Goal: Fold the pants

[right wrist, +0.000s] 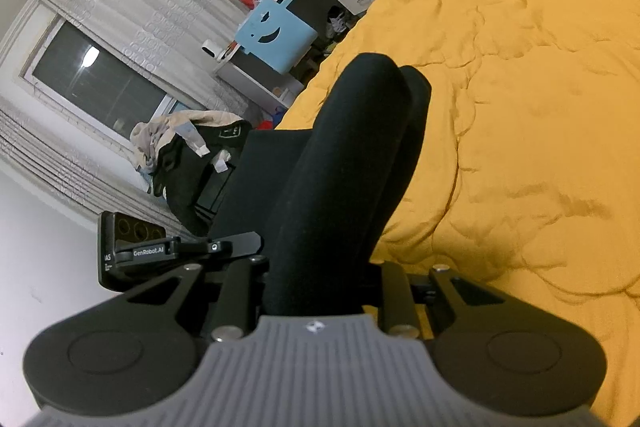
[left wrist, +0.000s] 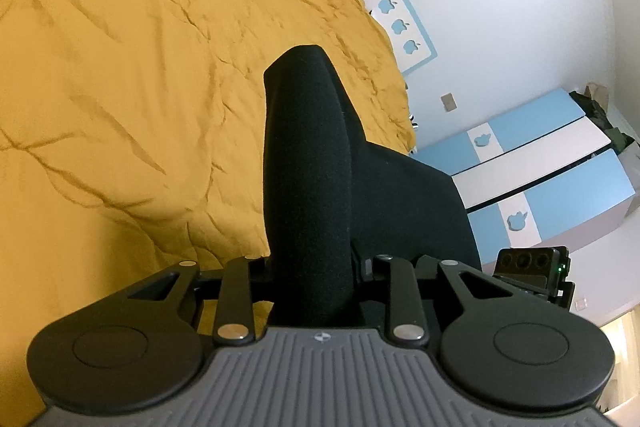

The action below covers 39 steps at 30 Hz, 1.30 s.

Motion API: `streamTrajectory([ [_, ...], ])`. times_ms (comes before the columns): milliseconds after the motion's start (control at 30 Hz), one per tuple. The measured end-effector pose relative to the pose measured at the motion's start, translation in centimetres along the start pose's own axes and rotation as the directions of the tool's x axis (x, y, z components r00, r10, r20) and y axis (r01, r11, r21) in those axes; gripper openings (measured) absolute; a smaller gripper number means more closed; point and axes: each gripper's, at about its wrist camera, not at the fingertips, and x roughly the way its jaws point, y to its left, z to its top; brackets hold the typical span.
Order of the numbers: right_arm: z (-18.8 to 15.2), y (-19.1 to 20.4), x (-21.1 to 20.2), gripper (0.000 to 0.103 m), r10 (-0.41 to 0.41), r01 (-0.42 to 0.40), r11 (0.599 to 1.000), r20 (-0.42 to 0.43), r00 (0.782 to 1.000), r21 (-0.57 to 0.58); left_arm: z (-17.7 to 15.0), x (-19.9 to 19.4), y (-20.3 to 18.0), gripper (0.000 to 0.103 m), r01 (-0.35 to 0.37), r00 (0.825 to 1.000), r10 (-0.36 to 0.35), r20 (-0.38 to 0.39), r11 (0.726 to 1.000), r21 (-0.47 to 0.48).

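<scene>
Above a bed spread with a rumpled mustard-yellow quilt [left wrist: 140, 87], the left gripper [left wrist: 312, 263] and right gripper [right wrist: 316, 267] each pinch a bunched fold of the black pants [left wrist: 308, 155], their jaws closed on the cloth. The pants hang lifted over the quilt's near edge, stretching from 1 gripper toward the other. Beyond the quilt stand a blue-and-white wardrobe [left wrist: 540, 163] on 1 side and a curtained window [right wrist: 100, 83] on the other.

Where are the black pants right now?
The black pants are clamped in both grippers, draped over the fingers and lifted above the yellow bedspread, mid-frame in each wrist view.
</scene>
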Motion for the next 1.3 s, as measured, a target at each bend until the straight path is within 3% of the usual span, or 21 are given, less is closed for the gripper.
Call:
streamTrajectory([
  [600, 2.7, -5.4, 8.3, 0.02, 0.01, -0.009, 0.994, -0.011, 1.0, 0.107, 4.3, 2.5, 5.5, 0.032, -0.074, 0.996, 0.073, -0.044, 0.997, -0.025],
  [1000, 2.3, -9.1, 12.5, 0.02, 0.02, -0.02, 0.985, 0.001, 1.0, 0.172, 6.4, 4.0, 9.0, 0.032, -0.126, 0.99, 0.124, -0.068, 0.991, -0.038],
  [1300, 0.8, -12.1, 15.9, 0.02, 0.019, -0.014, 0.972, -0.019, 1.0, 0.236, 6.0, 5.1, 12.4, 0.032, -0.166, 0.982, 0.159, -0.102, 0.984, -0.07],
])
